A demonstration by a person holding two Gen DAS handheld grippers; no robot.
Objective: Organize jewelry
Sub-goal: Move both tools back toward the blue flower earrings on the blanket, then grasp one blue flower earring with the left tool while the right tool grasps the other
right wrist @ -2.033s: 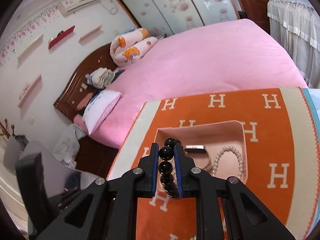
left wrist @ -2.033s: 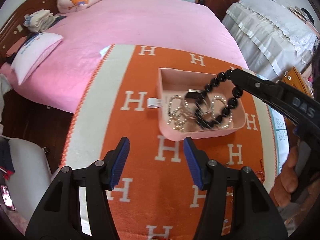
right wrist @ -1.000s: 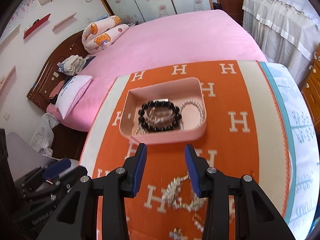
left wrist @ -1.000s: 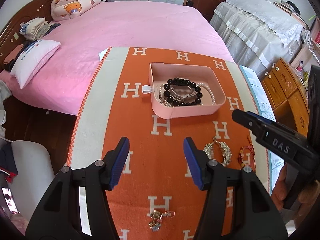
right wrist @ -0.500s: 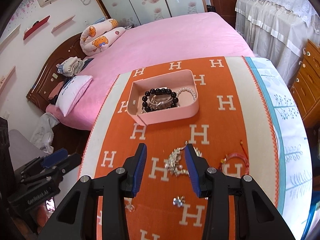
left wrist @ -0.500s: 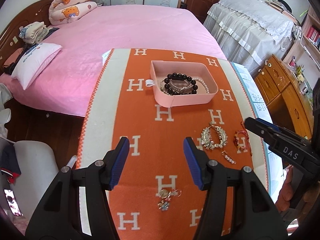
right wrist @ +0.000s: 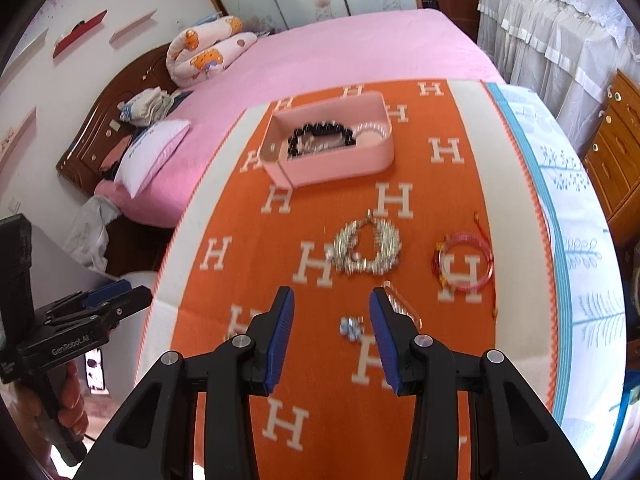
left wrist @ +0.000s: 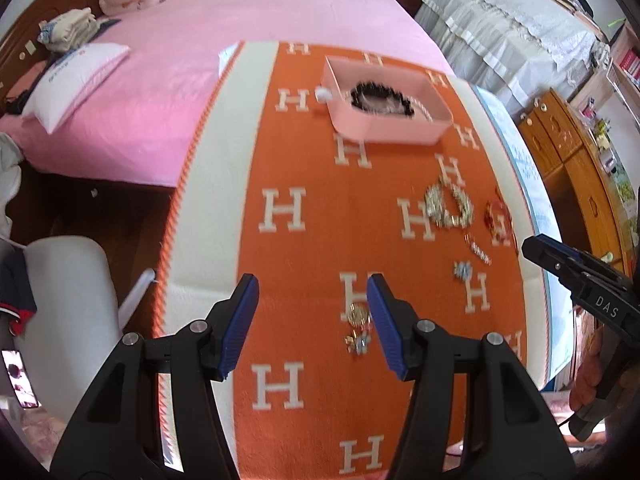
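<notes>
So the pink tray [right wrist: 340, 168] sits in the upper middle of the right wrist view on the orange H-pattern blanket [right wrist: 248, 280] that covers the desk, and it already holds a black bead bracelet [right wrist: 322, 136] plus a pearl strand [right wrist: 374, 130] at its right end. Looks like we're between picks: some pieces are sorted, a bunch are still loose on the blanket.

Both tools are empty. The right tool [right wrist: 331, 336] has its jaws spread wide, hovering over the lower middle of its frame, and the left tool [left wrist: 312, 320] is wide open too, nothing between the pads.

What's left out: a chunky silver rhinestone piece [right wrist: 368, 250] in the middle of the right view, a red cord bracelet [right wrist: 464, 260] to its right, a clear hair clip [right wrist: 402, 306] touching or just behind the right tool's right-hand finger, and a small silver charm [right wrist: 350, 327] sitting almost exactly between that tool's fingers. In the left view there's also a small gold-ish earring or charm [left wrist: 357, 326] just beside the left tool's right-hand finger. It's blurry, can't tell what it is exactly.

My guess for the next move: the right tool drops onto that small charm, since it's already lined up. It's tiny and flat on fuzzy fabric, so the fingertips need to get right down to the blanket and close without snagging the weave, then carry it to the tray.
</notes>
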